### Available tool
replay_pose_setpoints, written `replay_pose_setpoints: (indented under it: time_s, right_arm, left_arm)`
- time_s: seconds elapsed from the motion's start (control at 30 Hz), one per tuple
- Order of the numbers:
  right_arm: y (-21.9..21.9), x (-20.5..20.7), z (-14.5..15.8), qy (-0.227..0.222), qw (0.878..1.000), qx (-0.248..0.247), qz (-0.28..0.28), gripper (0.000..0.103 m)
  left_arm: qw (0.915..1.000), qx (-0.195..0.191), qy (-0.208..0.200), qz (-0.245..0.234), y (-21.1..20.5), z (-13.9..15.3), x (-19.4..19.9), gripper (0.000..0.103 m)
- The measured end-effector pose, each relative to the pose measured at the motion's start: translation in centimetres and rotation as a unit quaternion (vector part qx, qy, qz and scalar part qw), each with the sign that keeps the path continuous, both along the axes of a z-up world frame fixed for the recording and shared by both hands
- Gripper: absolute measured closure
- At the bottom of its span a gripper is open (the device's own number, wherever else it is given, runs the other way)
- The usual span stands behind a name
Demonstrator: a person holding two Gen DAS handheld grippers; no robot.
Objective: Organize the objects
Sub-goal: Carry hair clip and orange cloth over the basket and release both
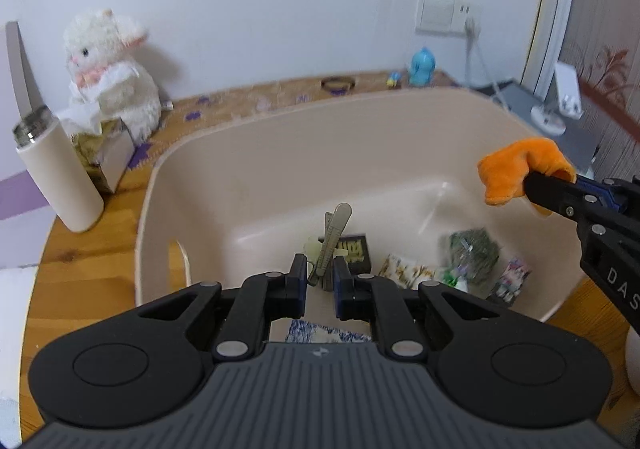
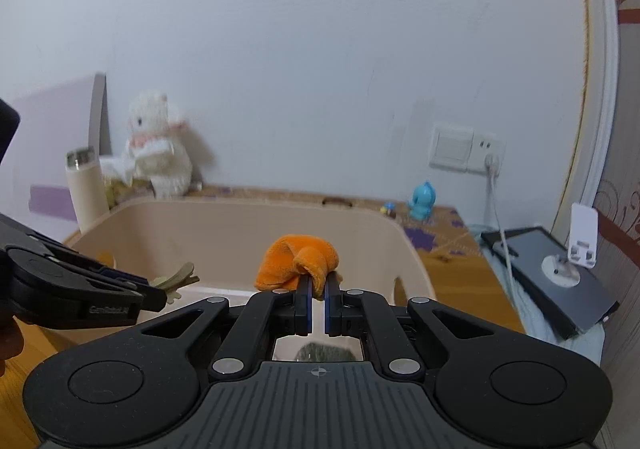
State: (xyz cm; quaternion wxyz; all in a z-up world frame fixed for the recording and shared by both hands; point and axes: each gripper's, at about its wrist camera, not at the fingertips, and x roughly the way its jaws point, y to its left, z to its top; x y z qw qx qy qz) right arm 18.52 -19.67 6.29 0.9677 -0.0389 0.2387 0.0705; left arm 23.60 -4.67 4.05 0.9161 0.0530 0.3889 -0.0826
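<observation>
Jaws first: our left gripper (image 1: pixel 320 277) pinches a grey-green clip (image 1: pixel 333 241) by its lower end, jaws drawn in against it; our right gripper (image 2: pixel 316 291) has its jaws pressed onto a fold of an orange plush piece (image 2: pixel 296 263)

Landmark is the beige tub (image 1: pixel 256 137). Clip hangs above the tub's near floor; plush rides over the tub's right rim, not touching it

Already on the tub floor: a dark box with yellow print (image 1: pixel 356 249), a patterned packet (image 1: pixel 404 269), a green bundle in clear wrap (image 1: pixel 474 253), a small colourful pack (image 1: pixel 514 281) toward the right wall

Outside the tub, still unsorted as we judge it: cream flask (image 1: pixel 60 173) left of it, white plush rabbit (image 1: pixel 108 69) and tissue box (image 1: pixel 108 153) behind its left corner, blue figurine (image 1: pixel 422 67) and dark ring (image 1: pixel 338 83) behind its far rim

We judge the job part done: two items in hand ready to drop, several left on the table (image 1: pixel 80 269)
</observation>
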Motion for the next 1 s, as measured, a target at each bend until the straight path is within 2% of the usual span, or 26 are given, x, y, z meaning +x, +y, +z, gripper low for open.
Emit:
replay_pose_setpoints:
  time_s: [0.23, 0.33, 0.37, 0.4, 0.43, 0.47, 0.5, 0.57, 0.67, 0.77, 0.83, 1.0]
  right_arm:
    - [0.3, 1.8, -1.6, 0.059, 0.998, -0.011, -0.003, 0.097]
    - [0.4, 2.3, -2.0, 0.077, 0.997, -0.018, -0.004, 0.091]
    - [0.4, 2.4, -2.0, 0.079, 0.997, -0.018, -0.005, 0.086]
    - [0.4, 2.3, -2.0, 0.079, 0.997, -0.016, -0.004, 0.084]
    - [0.3, 2.2, -2.0, 0.077, 0.997, -0.011, -0.001, 0.074]
    - [0.2, 2.1, -2.0, 0.077, 0.997, -0.008, 0.002, 0.068]
    - [0.2, 2.0, -2.0, 0.077, 0.997, -0.004, 0.006, 0.064]
    - [0.2, 1.6, -1.7, 0.072, 0.997, -0.006, 0.004, 0.048]
    - [0.0, 0.7, -1.1, 0.056, 0.998, -0.011, 0.002, 0.045]
    - [-0.3, -0.1, -0.4, 0.042, 0.999, -0.015, -0.004, 0.038]
    - [-0.5, -0.6, 0.1, 0.036, 0.999, -0.021, -0.009, 0.038]
    - [-1.1, -1.8, 0.9, 0.031, 0.999, -0.017, -0.015, 0.032]
  left_arm:
    - [0.9990, 0.013, 0.041, 0.004, 0.0, -1.6, 1.0, 0.088]
    - [0.9988, 0.015, 0.047, 0.006, 0.1, -1.6, 1.0, 0.085]
    - [0.9987, 0.013, 0.049, 0.003, 0.1, -1.4, 0.9, 0.071]
    - [0.9988, 0.011, 0.048, 0.002, 0.1, -1.3, 0.8, 0.051]
    - [0.9990, 0.010, 0.042, 0.003, 0.1, -1.0, 0.6, 0.042]
    - [0.9994, 0.008, 0.033, 0.004, 0.1, -0.8, 0.3, 0.032]
    - [0.9996, 0.004, 0.027, 0.001, 0.1, -0.5, 0.1, 0.030]
    - [0.9997, 0.003, 0.025, 0.003, 0.0, 0.0, 0.0, 0.028]
    - [0.9998, 0.002, 0.013, 0.012, 0.2, 0.8, -0.6, 0.024]
    - [0.9996, -0.010, 0.012, 0.025, 0.8, 1.6, -1.0, 0.024]
    - [0.9993, -0.016, 0.004, 0.034, 1.2, 2.1, -1.6, 0.024]
    - [0.9994, -0.003, -0.018, 0.031, 1.5, 3.2, -3.3, 0.024]
